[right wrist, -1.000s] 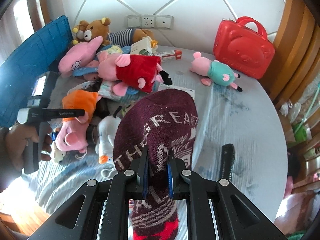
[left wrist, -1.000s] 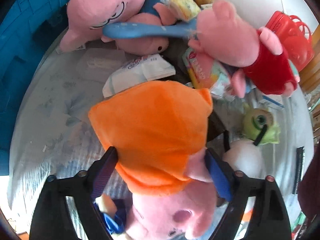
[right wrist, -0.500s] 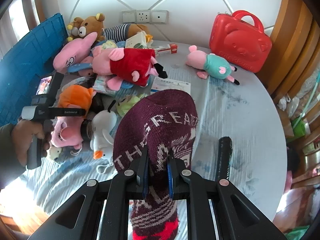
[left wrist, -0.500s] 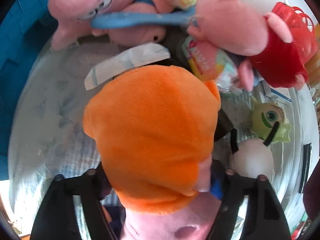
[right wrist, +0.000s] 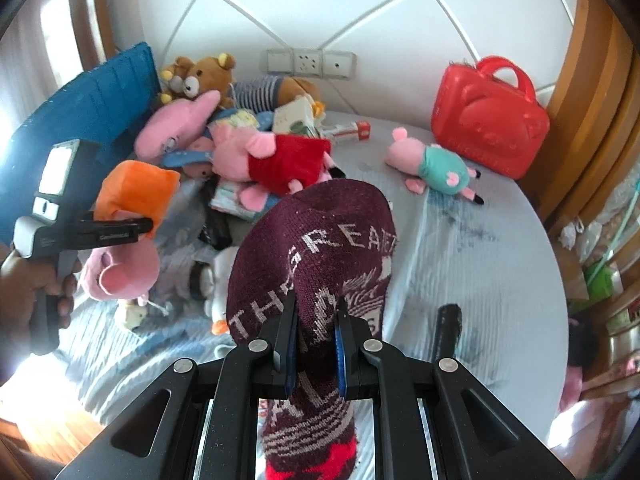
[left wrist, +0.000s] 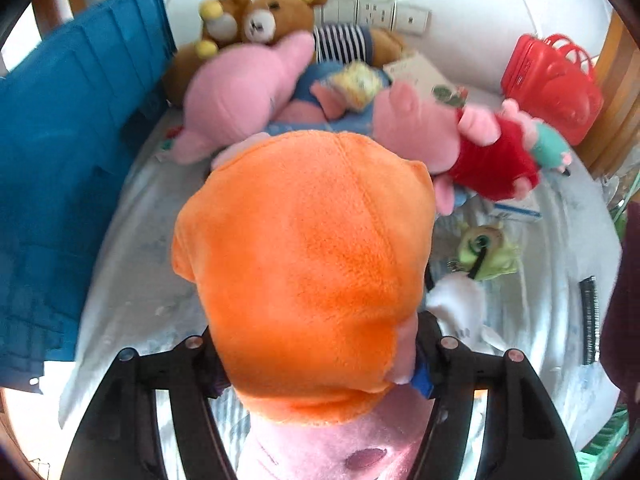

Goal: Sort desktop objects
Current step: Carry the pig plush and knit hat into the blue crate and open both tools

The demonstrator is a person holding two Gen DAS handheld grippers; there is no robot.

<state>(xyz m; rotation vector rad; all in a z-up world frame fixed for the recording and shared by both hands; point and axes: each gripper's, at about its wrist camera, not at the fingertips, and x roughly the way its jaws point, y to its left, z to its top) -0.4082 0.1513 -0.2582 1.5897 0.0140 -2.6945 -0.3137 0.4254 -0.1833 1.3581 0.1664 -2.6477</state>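
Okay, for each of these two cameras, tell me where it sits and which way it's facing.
Left wrist: sits on the left gripper, looking along its fingers past the orange-dressed pig plush toward the wall and blue crate.
Right wrist: sits on the right gripper, which holds a maroon sock, facing the table; the person's left hand shows.
Both see the red case.

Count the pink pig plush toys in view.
4: orange-dressed pig in the left hand-held gripper; red-dressed pig on the pile; teal-dressed pig alone near the red case; blue-dressed pig half buried. Others may be hidden.
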